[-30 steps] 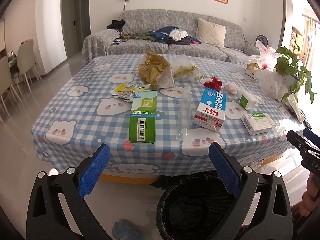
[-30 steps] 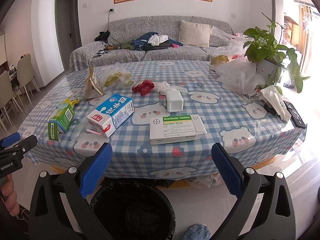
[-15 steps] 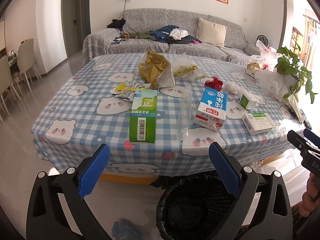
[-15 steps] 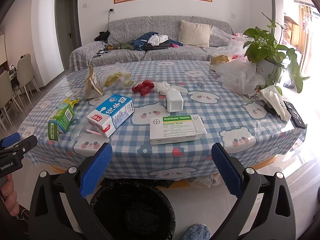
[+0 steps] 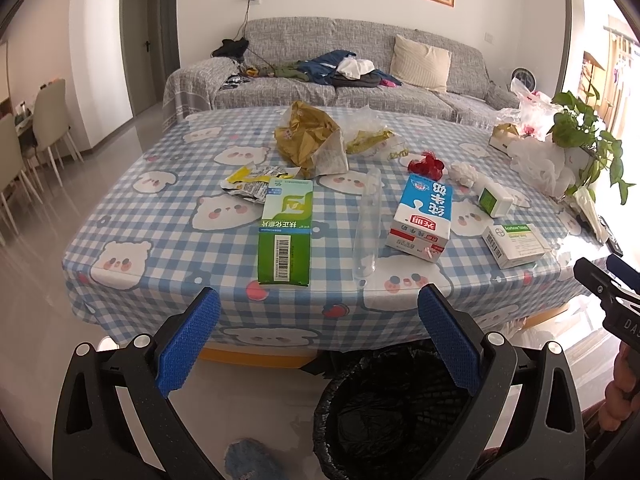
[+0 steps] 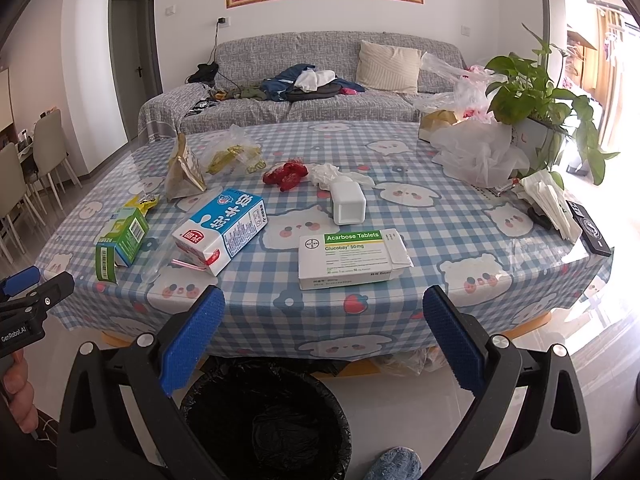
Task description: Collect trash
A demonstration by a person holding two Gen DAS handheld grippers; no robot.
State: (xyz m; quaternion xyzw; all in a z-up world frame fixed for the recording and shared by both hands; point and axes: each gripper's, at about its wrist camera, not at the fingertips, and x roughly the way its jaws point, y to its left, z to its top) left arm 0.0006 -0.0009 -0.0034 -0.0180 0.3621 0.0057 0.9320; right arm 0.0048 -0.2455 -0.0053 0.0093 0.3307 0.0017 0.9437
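Litter is crowding your checkered desk [image 5: 168, 216] mid-frame, a sofa [image 5: 280, 40] sitting behind. You are holding both the left hand-held gripper [image 5: 318, 344] and the right hand-held gripper [image 6: 324, 344] wide apart, empty, touching nothing.

Each gripper, left gripper [image 5: 319, 343] and right gripper [image 6: 324, 344], has black plastic arms with silver screws and blue textured pads [image 6: 192, 344]; white "GenRobot.AI" lettering marks one body.

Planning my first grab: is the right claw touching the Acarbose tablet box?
Apart. The right wrist view shows the open right claw short of the table edge, tablecloth between it and the Acarbose box.
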